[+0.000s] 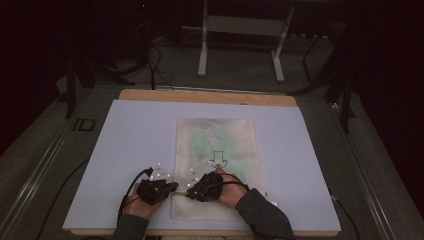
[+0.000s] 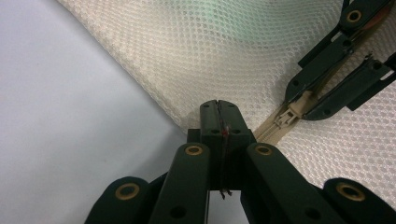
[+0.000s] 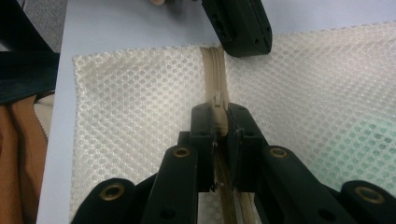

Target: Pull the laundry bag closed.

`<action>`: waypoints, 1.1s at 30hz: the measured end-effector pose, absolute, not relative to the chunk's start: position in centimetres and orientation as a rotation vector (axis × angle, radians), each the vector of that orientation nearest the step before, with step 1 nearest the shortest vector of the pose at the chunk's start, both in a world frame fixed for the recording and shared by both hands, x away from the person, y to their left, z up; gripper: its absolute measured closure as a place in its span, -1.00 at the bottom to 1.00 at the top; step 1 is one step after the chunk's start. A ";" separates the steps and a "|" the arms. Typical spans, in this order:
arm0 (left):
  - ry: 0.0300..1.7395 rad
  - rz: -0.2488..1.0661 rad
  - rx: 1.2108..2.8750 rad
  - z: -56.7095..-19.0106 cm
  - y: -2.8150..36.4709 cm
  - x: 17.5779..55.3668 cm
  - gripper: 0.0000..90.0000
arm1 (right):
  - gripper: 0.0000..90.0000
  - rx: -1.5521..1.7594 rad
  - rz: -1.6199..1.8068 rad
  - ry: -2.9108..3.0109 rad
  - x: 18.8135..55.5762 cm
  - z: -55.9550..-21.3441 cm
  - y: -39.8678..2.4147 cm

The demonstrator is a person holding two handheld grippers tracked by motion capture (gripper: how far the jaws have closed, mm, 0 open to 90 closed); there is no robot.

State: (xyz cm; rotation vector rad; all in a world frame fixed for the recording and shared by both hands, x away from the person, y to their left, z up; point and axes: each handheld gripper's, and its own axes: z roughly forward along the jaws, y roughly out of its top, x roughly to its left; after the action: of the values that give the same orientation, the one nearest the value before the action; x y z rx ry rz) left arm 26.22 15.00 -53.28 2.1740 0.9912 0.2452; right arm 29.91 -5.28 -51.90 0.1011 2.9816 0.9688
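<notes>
A cream mesh bag [image 1: 220, 145] with something green inside lies flat on the pale board [image 1: 130, 150]. Its tan zipper [image 3: 214, 70] runs along the near edge. My left gripper [image 1: 174, 187] is shut, pinching the bag's corner [image 2: 196, 100] where the zipper tape ends. In the left gripper view the jaws [image 2: 218, 116] meet with no gap. My right gripper [image 1: 190, 192] faces it from close by and is shut on the zipper pull [image 3: 217, 100]. From the left gripper view, the zipper pull [image 2: 286, 117] sits between the right gripper's tips [image 2: 299, 105].
The board lies on a wooden table [image 1: 210, 96] and has bare room left and right of the bag. A metal stand [image 1: 240, 30] and cables [image 1: 155, 65] sit on the floor beyond. Sleeved forearms [image 1: 260, 215] come in from the near edge.
</notes>
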 end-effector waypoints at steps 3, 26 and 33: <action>0.992 0.246 2.174 -53.3 15.0 26.2 0.99 | 0.83 0.099 0.969 2.981 29.9 -51.9 -5.5; 0.989 0.247 2.180 -53.2 15.0 26.2 0.99 | 0.83 0.109 0.943 2.981 29.7 -51.7 -6.6; 0.990 0.248 2.179 -53.2 15.0 26.2 0.99 | 0.83 0.111 0.943 2.979 29.7 -51.7 -7.1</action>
State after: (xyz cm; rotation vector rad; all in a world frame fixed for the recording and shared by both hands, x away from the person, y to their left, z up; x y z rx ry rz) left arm 26.23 14.98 -53.25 2.1787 0.9900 0.2476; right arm 29.70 -7.07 -51.69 0.1115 2.9793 0.9426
